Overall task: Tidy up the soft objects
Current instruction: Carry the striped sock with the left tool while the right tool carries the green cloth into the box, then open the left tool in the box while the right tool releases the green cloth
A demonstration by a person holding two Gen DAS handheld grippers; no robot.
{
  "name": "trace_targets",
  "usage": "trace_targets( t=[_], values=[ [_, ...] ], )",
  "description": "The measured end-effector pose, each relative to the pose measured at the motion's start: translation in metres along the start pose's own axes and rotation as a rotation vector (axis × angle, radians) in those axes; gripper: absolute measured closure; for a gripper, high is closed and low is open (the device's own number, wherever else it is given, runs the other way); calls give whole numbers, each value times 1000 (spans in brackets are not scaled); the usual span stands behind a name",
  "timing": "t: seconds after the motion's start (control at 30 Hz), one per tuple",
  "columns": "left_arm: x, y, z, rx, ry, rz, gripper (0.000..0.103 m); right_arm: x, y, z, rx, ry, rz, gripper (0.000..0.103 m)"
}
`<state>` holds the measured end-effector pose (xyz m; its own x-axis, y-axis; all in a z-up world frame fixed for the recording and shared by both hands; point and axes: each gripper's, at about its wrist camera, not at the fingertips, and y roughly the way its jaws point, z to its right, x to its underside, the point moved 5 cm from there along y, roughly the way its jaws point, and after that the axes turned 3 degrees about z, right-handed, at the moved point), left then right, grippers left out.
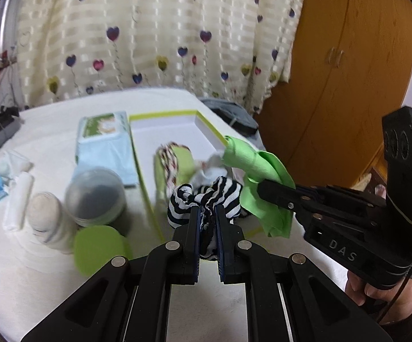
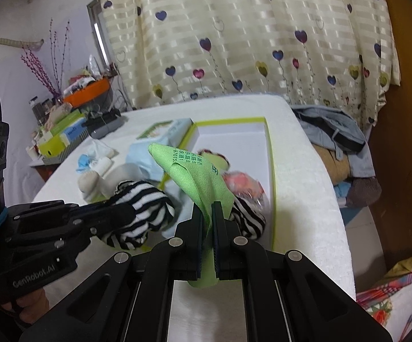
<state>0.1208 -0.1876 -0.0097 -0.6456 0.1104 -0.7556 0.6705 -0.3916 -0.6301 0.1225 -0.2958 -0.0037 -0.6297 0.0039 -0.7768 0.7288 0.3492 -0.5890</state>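
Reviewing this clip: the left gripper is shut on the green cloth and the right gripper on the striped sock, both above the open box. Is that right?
Not quite: the grippers are swapped. The left wrist view shows the left gripper shut on the striped sock; the right wrist view shows the right gripper shut on the green cloth. Both are above the open box.

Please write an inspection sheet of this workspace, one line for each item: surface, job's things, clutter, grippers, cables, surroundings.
Surface: white padded table.
Job's things: striped sock, green cloth, open green-rimmed box holding soft items.
Clutter: clear domed container, green lid, rolled white cloths, blue pack.
Grippers: left gripper shut on striped sock; right gripper shut on green cloth.
Cables: nothing seen clearly.
Surroundings: heart-print curtain, wooden wardrobe.
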Motion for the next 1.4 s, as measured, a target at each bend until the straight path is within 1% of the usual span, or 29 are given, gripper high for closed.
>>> trace_targets(
  t=[0.17,0.33,0.67,0.93,1.07,1.2,1.37,1.4],
  values=[
    [2,17,0,3,-1,-35,94,11,21,9,6,12,-60,97],
    [2,36,-5,0,-20,-72,94,12,35,16,5,22,-78,97],
    [-16,60,-12,-46,-30,-62,94,-7,62,28,-1,28,-78,97],
    [-34,76,-16,-75,-34,-55,94,-24,76,37,4,30,-81,97],
    [-39,81,-19,-87,-38,-55,94,-27,79,38,3,30,-82,97],
    [-41,79,-18,-77,-34,-57,94,-26,73,33,-8,13,-80,97],
    [-32,72,-16,-50,-25,-64,94,-15,60,23,-7,-15,-95,96],
    [-30,69,-16,-47,-25,-65,91,-12,58,20,-3,-25,-101,93]
  ],
)
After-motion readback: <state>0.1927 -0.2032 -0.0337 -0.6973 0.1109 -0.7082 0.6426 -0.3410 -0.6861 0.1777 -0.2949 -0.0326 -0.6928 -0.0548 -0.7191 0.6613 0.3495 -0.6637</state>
